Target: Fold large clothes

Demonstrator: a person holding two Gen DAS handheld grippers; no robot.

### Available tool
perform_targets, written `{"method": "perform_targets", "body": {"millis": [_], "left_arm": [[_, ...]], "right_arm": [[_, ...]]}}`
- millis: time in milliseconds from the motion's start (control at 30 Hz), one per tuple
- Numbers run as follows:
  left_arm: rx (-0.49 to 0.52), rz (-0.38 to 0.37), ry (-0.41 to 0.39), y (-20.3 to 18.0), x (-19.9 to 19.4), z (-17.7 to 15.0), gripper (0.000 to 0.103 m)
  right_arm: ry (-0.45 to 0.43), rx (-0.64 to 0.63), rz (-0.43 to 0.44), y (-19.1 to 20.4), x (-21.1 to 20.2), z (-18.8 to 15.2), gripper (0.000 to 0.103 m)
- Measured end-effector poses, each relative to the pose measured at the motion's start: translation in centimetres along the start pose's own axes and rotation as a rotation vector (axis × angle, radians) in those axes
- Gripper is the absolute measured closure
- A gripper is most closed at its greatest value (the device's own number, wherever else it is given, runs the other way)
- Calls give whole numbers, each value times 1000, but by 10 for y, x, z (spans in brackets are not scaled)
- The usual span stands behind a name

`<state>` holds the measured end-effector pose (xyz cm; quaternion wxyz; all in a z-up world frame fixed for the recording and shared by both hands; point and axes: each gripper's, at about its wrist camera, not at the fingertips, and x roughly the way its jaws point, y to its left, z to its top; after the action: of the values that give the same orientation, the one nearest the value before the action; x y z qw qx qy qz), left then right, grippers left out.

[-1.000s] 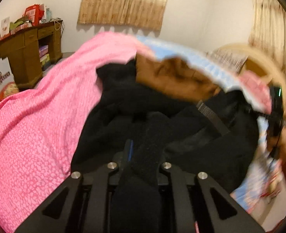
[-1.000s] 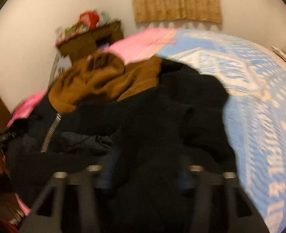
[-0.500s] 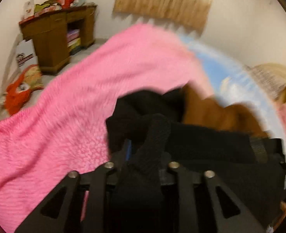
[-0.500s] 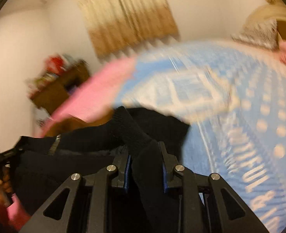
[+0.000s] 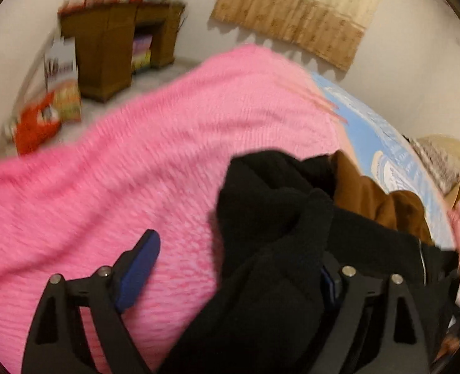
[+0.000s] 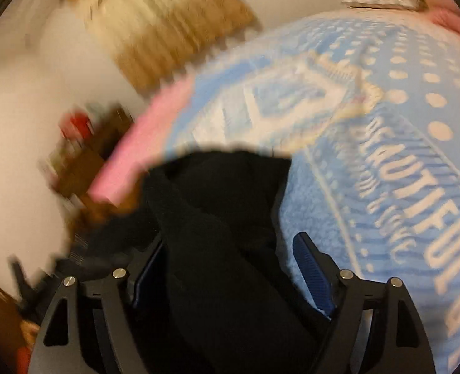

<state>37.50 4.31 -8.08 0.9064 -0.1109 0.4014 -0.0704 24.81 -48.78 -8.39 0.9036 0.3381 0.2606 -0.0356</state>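
Note:
A black garment (image 5: 270, 218) with a brown lining (image 5: 373, 196) lies bunched on the bed. In the left wrist view my left gripper (image 5: 236, 268) is open; a fold of the black fabric lies between its blue-padded fingers (image 5: 139, 265), against the right one. In the right wrist view my right gripper (image 6: 230, 268) is open too, with black fabric (image 6: 217, 218) draped loosely between its fingers (image 6: 312, 274). The brown lining (image 6: 105, 212) shows at the left there.
The bed has a pink blanket (image 5: 136, 168) and a blue patterned blanket (image 6: 385, 143). A wooden desk (image 5: 117, 53) stands by the wall, with a red bag (image 5: 33, 124) on the floor. Curtains (image 5: 295, 15) hang on the far wall.
Both grippers were shut on the black fabric and have opened. The garment has dropped back onto the bed; both views swung over the blankets.

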Motion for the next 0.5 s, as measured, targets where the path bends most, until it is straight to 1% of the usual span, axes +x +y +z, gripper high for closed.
{"method": "perform_targets", "body": {"millis": [33,67,100,133,167,200,233,267,300,333,400,433,467,500], "left_arm": [[28,14,-32,0,-15,0,9],[42,28,-44,-3,-22,0,6],[59,55,-61,-6,-34,-3,6],[70,70,-78,-9,-42,-6,6],[78,80,-91,-11,-44,-8,6],[101,106,-121,-19,-52,-15,6],[123,138,-138,-26,-53,-18,6],[142,174,-148,-32,-51,-18,7],[159,190,-142,-40,-40,-12,7],[167,190,-126,-44,-32,-4,7],[150,191,-120,-42,-28,5,7],[130,190,-112,-39,-22,16,7],[106,185,-98,-34,-21,22,6],[78,170,-80,-28,-20,31,6]], "right_arm": [[-74,58,15,-5,-22,4,23],[-126,93,10,-6,-42,5,23],[-134,79,12,-1,-52,6,23],[-123,30,20,10,-58,4,25],[-107,-28,23,24,-60,0,41],[-78,-112,11,42,-58,-7,61],[-42,-211,-14,65,-51,-17,64],[-17,-286,-24,83,-45,-29,64],[4,-341,-15,100,-36,-40,64],[20,-363,-9,110,-28,-48,64],[38,-368,-24,115,-16,-58,64],[49,-370,-26,114,-10,-61,64],[79,-389,-28,114,1,-64,64],[95,-418,-50,114,6,-68,64]]}}
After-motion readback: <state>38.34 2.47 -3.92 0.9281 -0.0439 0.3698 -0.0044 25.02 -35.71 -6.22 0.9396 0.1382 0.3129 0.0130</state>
